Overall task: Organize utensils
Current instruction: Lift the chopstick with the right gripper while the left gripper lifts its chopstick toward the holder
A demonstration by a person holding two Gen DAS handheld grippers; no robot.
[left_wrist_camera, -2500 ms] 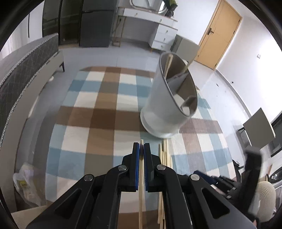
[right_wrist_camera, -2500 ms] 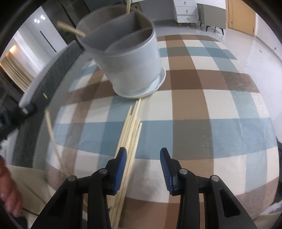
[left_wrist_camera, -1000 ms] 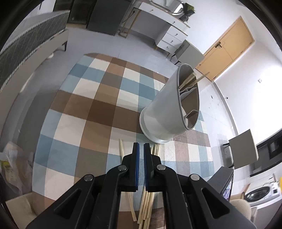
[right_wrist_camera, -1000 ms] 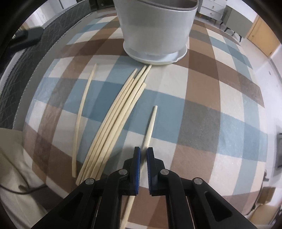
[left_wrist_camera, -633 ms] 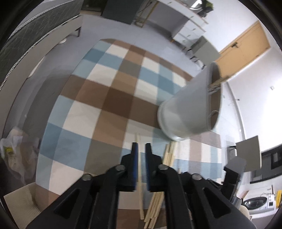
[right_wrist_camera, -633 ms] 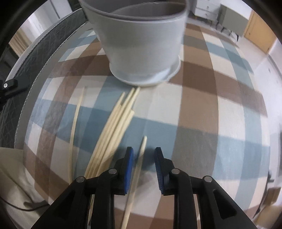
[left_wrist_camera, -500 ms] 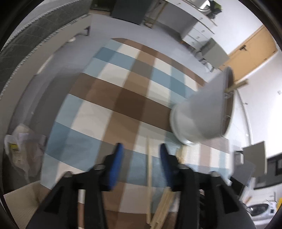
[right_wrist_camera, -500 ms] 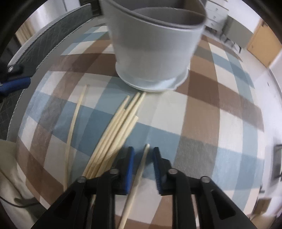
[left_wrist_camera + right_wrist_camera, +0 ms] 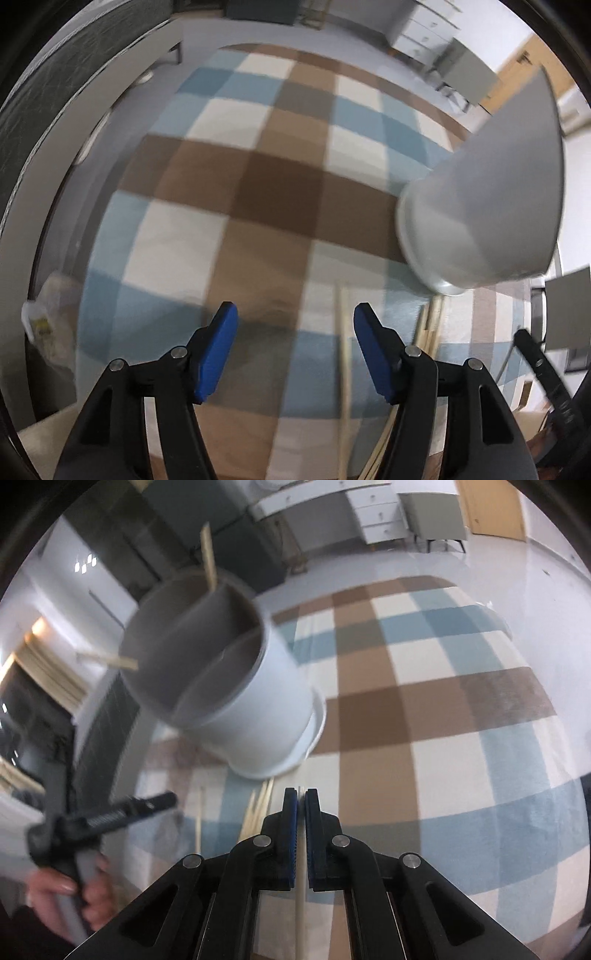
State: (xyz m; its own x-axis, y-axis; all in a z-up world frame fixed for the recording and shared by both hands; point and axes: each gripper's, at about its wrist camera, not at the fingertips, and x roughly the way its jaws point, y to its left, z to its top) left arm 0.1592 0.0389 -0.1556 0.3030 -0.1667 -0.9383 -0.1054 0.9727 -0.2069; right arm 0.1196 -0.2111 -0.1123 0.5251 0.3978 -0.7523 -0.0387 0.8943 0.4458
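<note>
A grey divided utensil holder (image 9: pixel 221 686) stands on the checked tablecloth (image 9: pixel 424 709), with two chopsticks (image 9: pixel 208 559) sticking out of it. It also shows in the left wrist view (image 9: pixel 491 199). My right gripper (image 9: pixel 301 799) is shut on a single pale chopstick (image 9: pixel 300 897), held above the cloth in front of the holder. My left gripper (image 9: pixel 295 314) is open and empty, low over the cloth. A lone chopstick (image 9: pixel 343 354) lies just inside its right finger. A bundle of chopsticks (image 9: pixel 430 325) lies by the holder's base, also in the right wrist view (image 9: pixel 258 805).
The left gripper's handle and the hand holding it (image 9: pixel 81 849) show at the lower left of the right wrist view. A dark padded bench (image 9: pixel 55 110) runs along the table's left side. A white dresser (image 9: pixel 373 509) and a door stand far back.
My left gripper has opened wide and dropped low over the cloth. My right gripper has closed on the single chopstick and lifted it, tilting up to face the holder.
</note>
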